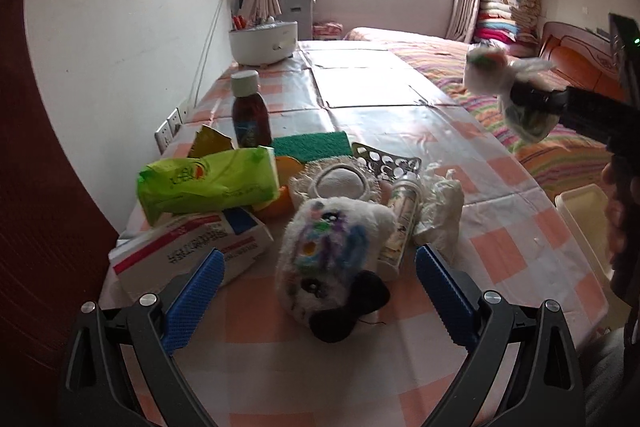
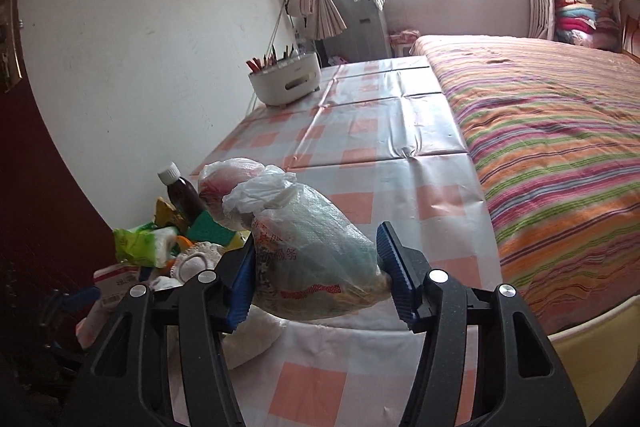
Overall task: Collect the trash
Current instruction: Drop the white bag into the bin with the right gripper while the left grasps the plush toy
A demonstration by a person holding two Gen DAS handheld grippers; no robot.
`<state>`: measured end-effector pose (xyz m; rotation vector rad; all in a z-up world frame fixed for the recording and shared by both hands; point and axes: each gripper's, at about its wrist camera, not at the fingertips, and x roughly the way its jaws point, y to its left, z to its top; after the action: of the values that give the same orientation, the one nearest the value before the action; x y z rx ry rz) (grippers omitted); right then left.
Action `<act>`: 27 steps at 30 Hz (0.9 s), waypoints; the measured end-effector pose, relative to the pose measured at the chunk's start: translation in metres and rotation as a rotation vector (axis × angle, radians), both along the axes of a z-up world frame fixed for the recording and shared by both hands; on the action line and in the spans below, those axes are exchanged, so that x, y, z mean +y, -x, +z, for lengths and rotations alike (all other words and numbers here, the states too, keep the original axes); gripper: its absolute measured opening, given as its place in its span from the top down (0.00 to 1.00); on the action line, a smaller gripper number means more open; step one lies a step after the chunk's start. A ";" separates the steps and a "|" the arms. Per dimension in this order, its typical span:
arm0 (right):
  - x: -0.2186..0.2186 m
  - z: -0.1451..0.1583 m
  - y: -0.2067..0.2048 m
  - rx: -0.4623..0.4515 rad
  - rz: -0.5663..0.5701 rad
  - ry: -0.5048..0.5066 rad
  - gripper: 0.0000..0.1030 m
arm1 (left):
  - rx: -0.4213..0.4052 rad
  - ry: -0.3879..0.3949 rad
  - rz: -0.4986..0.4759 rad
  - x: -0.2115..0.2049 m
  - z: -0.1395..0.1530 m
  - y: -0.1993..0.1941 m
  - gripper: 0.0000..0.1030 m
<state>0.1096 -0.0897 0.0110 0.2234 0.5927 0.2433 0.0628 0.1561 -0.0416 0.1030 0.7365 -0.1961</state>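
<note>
A knotted clear plastic bag of trash point(image 2: 312, 251) hangs above the checked table, and my right gripper point(image 2: 316, 267) is shut on it, with both blue pads pressing its sides. In the left wrist view the same bag point(image 1: 520, 83) and right gripper point(image 1: 536, 99) are in the air at the right, over the table's edge. My left gripper point(image 1: 320, 255) is open low over the table, its blue fingers on either side of a white plush toy point(image 1: 332, 251) without touching it. A crumpled white plastic bag point(image 1: 440, 211) and a clear tube point(image 1: 404, 219) lie just behind the toy.
A green tissue pack point(image 1: 208, 183), a red and white box point(image 1: 188, 251), a brown bottle point(image 1: 250, 115), a green sponge point(image 1: 312, 145) and a perforated metal piece point(image 1: 386, 161) crowd the table's left. A cream bin point(image 1: 584, 211) stands at the right edge. A striped bed point(image 2: 560, 147) lies beyond.
</note>
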 end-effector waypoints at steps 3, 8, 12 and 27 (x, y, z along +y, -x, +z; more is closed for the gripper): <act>-0.003 0.007 0.015 -0.036 0.003 0.010 0.46 | 0.040 -0.025 0.001 -0.011 -0.011 -0.011 0.09; -0.018 0.005 0.027 -0.045 -0.021 0.005 0.46 | 0.084 -0.005 0.043 -0.009 -0.022 -0.026 0.13; -0.034 0.005 0.035 -0.050 -0.050 0.001 0.46 | 0.142 0.005 0.083 -0.004 -0.033 -0.035 0.49; -0.073 0.010 0.076 -0.114 -0.153 0.026 0.46 | -0.074 0.069 0.058 -0.023 0.014 0.001 0.61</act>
<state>0.0338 -0.1628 0.0215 0.2269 0.4627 0.0993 0.0618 0.1333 -0.0279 0.0235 0.6572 -0.1611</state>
